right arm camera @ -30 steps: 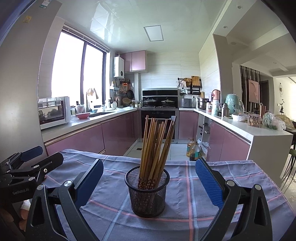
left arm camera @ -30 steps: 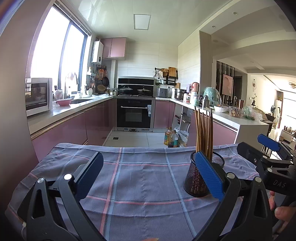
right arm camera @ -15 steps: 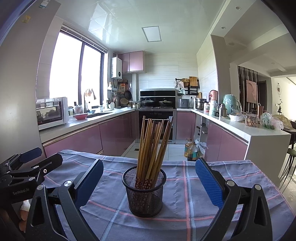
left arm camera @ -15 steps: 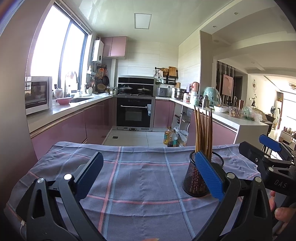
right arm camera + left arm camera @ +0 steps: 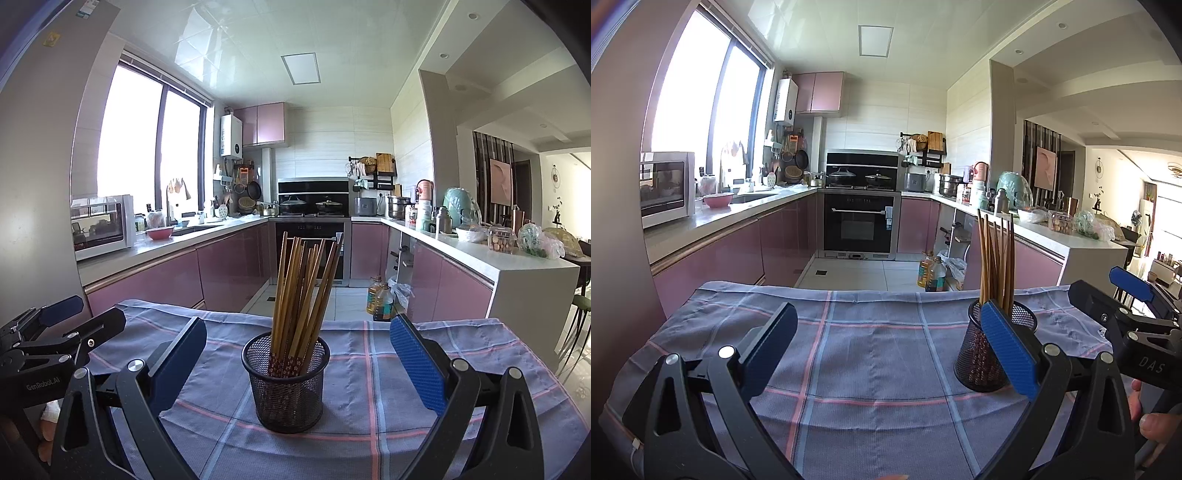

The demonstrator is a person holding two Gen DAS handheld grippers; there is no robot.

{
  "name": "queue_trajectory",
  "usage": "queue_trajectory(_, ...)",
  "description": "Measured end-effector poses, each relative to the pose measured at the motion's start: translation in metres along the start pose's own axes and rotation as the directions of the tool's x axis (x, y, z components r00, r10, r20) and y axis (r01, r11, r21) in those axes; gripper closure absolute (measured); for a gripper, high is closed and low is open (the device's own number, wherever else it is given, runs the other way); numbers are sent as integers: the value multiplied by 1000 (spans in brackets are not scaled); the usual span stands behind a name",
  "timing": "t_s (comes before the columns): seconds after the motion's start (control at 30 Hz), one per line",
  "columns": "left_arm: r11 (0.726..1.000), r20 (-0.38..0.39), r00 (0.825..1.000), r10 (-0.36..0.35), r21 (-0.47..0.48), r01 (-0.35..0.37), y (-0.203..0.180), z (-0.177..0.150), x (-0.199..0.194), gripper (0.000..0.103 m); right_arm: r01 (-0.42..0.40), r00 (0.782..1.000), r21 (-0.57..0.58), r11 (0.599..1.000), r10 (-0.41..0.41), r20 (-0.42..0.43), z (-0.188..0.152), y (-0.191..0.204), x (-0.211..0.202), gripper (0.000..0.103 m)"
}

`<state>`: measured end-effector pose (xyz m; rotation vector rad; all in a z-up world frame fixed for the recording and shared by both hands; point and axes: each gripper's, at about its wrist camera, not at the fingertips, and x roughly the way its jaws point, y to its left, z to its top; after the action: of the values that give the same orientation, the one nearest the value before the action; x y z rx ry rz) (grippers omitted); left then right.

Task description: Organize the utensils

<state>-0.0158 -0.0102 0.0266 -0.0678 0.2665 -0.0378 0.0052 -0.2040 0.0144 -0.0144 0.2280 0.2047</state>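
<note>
Standing upright on the checked cloth (image 5: 406,373), the mesh holder (image 5: 286,384) of chopsticks (image 5: 299,291) is framed between the spread, empty fingers of the right gripper (image 5: 299,365). The left gripper (image 5: 886,354) is likewise held wide apart over bare cloth. No loose utensils are visible, so sorting is probably finished; otherwise a centred closure on the holder is required.

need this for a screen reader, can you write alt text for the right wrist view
A black mesh cup of wooden chopsticks stands upright on a blue plaid cloth, centred ahead of the open right tool. The left tool shows at the left edge, with a pink-cabinet kitchen behind.
</note>
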Motion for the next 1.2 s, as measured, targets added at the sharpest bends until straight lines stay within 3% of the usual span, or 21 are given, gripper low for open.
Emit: queue_trajectory(1.2, 1000, 1, 1000, -1, 4, 1, -2, -1, 1, 5, 6, 1000, 3, 1000, -6, 4, 1, 1, 0, 7)
